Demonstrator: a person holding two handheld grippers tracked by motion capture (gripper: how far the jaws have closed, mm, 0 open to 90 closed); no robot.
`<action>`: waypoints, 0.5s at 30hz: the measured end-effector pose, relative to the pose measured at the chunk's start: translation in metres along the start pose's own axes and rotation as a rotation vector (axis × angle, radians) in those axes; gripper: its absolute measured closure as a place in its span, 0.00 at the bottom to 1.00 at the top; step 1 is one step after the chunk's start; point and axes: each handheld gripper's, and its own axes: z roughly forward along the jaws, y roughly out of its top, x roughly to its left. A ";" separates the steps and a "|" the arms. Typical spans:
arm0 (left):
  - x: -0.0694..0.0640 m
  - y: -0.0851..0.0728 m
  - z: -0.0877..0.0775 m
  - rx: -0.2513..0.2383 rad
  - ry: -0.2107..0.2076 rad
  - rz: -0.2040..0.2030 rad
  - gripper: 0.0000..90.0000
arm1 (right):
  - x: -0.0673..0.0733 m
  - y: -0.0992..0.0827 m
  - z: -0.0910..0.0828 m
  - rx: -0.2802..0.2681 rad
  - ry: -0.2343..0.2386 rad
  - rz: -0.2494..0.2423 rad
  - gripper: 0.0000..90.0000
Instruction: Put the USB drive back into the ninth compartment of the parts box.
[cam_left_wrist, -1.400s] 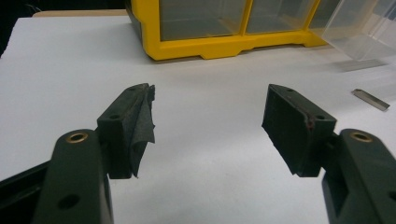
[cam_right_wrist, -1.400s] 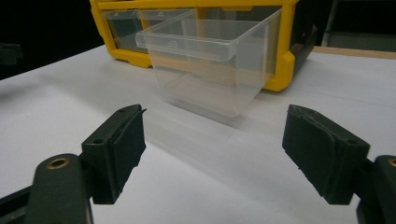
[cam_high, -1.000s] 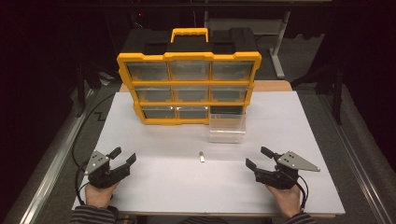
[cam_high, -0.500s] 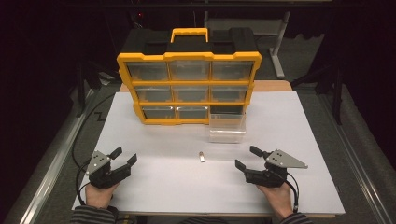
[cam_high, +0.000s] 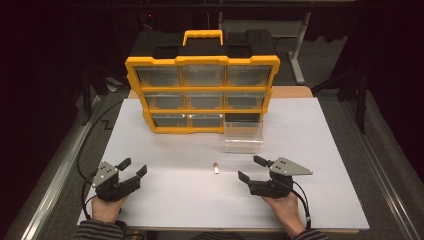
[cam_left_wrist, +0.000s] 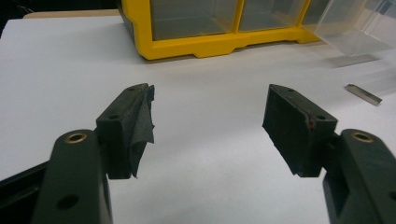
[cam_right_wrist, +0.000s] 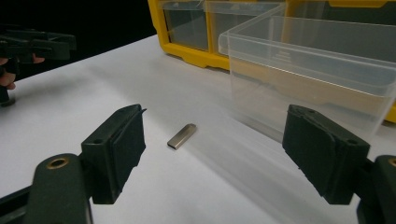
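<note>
Resting near the front edge of the white counter (cam_high: 165, 155), the left hand-held gripper (cam_high: 134, 167) sat with its jaws spread wide and nothing between them. In the left gripper view a loose flap of black padding hung from the inner face of one jaw. The right hand-held gripper (cam_high: 252, 168) lay toward the front right, its jaws likewise parted and empty, pointing toward the middle of the counter. A person's hand (cam_high: 106, 209) gripped the left tool from below, and another hand (cam_high: 283, 206) held the right one; striped sleeves showed at the bottom edge of the high view.

A small flat metal piece (cam_high: 216, 168) lay on the counter between the two tools, nearer the right one and apart from both. In the right gripper view it lay (cam_right_wrist: 181, 136) ahead of the open jaws, in line with the gap between them.

A clear plastic drawer (cam_high: 243, 136) stood on the counter just behind the metal piece, in front of the lower right corner of a yellow organizer cabinet (cam_high: 202, 95) with rows of clear drawers and a yellow carry handle on top. The bottom right slot of the cabinet looked dark and open.
</note>
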 end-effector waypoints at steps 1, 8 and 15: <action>0.000 0.000 0.000 0.000 0.000 -0.001 0.37 | 0.000 0.000 0.001 -0.002 0.000 -0.003 0.24; 0.000 0.000 0.000 0.001 -0.001 -0.001 0.37 | 0.007 0.007 0.013 0.009 0.026 0.000 0.25; 0.001 0.000 0.000 0.000 -0.002 -0.002 0.37 | 0.017 0.015 0.029 0.064 0.056 -0.010 0.29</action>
